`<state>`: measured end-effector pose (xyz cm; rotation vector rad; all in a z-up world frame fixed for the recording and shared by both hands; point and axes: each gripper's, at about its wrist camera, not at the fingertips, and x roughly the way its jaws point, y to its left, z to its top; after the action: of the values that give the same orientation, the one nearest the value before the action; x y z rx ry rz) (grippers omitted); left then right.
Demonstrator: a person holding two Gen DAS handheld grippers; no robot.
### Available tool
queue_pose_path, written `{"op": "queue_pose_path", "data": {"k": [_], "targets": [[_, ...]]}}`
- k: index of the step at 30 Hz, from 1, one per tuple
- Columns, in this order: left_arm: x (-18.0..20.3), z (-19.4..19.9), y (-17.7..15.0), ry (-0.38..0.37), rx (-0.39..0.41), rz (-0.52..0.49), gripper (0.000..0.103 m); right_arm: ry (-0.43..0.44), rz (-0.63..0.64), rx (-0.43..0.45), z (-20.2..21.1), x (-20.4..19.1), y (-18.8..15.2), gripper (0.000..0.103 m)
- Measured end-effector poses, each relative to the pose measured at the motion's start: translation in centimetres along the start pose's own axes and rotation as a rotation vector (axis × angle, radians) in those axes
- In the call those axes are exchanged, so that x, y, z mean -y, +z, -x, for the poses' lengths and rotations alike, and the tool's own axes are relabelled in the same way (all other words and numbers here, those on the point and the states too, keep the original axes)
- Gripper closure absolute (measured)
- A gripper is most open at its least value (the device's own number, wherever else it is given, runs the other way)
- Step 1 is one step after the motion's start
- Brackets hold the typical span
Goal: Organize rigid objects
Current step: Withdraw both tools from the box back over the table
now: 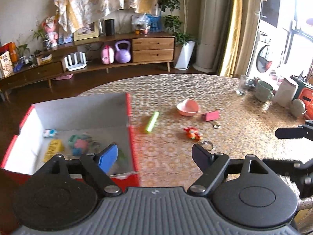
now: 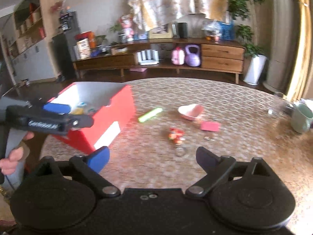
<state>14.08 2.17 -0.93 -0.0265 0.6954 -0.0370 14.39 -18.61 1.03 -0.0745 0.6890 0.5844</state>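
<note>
A red box (image 1: 130, 105) with a white inside stands at the table's left; it also shows in the right wrist view (image 2: 117, 105). It holds several small items, among them a yellow packet (image 1: 52, 148). On the table lie a green stick (image 1: 152, 121) (image 2: 150, 114), a pink heart bowl (image 1: 187, 107) (image 2: 190, 111), a pink card holder (image 1: 211, 115) (image 2: 210, 126) and a red toy keychain (image 1: 193, 133) (image 2: 176, 135). My left gripper (image 1: 154, 156) is open and empty over the box's near right corner. My right gripper (image 2: 152, 159) is open and empty above the table.
A glass (image 1: 242, 86), a green mug (image 1: 263, 91) (image 2: 301, 117), a white container (image 1: 284, 94) and an orange object (image 1: 307, 99) stand at the table's right. A small key ring (image 1: 216, 126) lies by the card holder. A wooden sideboard (image 1: 152, 49) is behind.
</note>
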Motion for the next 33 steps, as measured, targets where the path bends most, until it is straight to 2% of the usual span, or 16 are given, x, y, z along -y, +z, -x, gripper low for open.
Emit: {"op": "queue_pose_path", "data": {"k": [6,9,12,24,33], "targets": [[2.5,-2.3,-0.5,-0.030,0.021,0.036,0.020,-0.083,-0.043,0.014,-0.9,4.3,0.0,0.005],[3.7,-3.8,-0.6,-0.038,0.017,0.039,0.020,-0.091,-0.063,0.006,-2.0,6.1,0.1,0.005],[4.5,-5.5,-0.6,-0.042,-0.001,0.040,0.020,-0.088,-0.052,0.011,-3.3,7.2,0.2,0.000],[7.2,-13.0,-0.7,-0.016,-0.016,0.029,0.020,-0.115,-0.055,-0.051,-12.0,10.3,1.4,0.000],[7.9,-17.9,-0.8,-0.024,-0.040,0.013,0.020,-0.130,-0.113,-0.097,-18.0,11.8,2.2,0.003]]}}
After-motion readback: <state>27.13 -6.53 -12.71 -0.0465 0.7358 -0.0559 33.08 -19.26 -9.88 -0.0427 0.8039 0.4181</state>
